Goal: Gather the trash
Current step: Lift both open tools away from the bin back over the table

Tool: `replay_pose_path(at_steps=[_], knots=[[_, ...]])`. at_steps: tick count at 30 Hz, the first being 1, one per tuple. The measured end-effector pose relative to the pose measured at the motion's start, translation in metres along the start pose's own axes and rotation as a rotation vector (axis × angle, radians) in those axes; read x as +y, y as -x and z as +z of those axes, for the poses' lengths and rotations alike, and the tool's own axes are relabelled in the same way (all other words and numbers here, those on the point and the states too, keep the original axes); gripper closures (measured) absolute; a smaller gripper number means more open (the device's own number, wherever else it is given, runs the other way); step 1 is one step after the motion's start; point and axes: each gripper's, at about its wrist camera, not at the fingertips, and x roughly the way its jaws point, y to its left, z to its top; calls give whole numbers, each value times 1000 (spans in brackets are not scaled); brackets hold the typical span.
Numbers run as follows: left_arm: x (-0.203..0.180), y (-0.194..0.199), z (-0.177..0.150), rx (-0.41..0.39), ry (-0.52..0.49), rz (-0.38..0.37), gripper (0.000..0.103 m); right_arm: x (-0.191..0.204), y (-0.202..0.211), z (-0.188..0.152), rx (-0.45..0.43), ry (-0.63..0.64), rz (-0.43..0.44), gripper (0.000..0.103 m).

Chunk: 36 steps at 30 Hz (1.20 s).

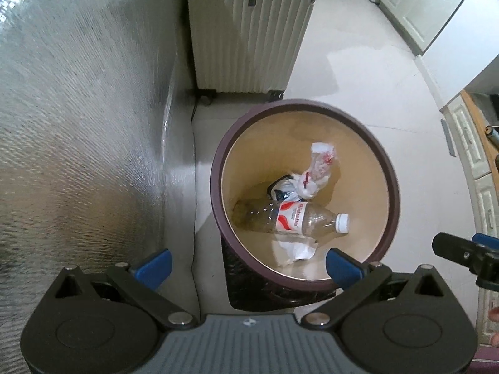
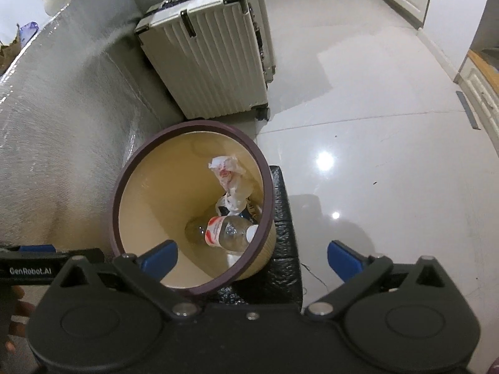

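Note:
A round bin with a dark purple rim (image 1: 218, 162) and beige inside stands on the floor. It also shows in the right wrist view (image 2: 117, 193). Inside lie a clear plastic bottle (image 1: 299, 218) with a red and white label and white cap, crumpled wrappers (image 1: 321, 168) and white paper (image 1: 296, 247). The bottle (image 2: 229, 230) and wrappers (image 2: 230, 177) show in the right wrist view too. My left gripper (image 1: 248, 265) is open and empty above the bin's near rim. My right gripper (image 2: 252, 260) is open and empty above the bin's near right side.
A cream ribbed suitcase (image 1: 249, 31) stands behind the bin, also in the right wrist view (image 2: 209, 53). A silver foil-covered surface (image 1: 78, 124) rises at the left. A black crinkled bag (image 2: 283, 233) lies under the bin. White cabinets (image 1: 421, 6) stand at the right. The floor (image 2: 374, 124) is glossy tile.

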Motion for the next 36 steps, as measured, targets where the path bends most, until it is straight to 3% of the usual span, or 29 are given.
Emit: replay_pose_path(at_steps=[9,17,28,36], knots=[[7,46,-15,-74,-43,-23,0,11,44,-24,-85,-19,-32,0],[19,116,-23,-132,-75,-47,0,36,106,-38,-132,-17,-49,0],[43,220,-30,-220,-85,-69,0,77,205,-30,-208,33,-63,0],[70,274,-42,-261,-65,-74,0,112,254,-31,-248,76,-59,0]])
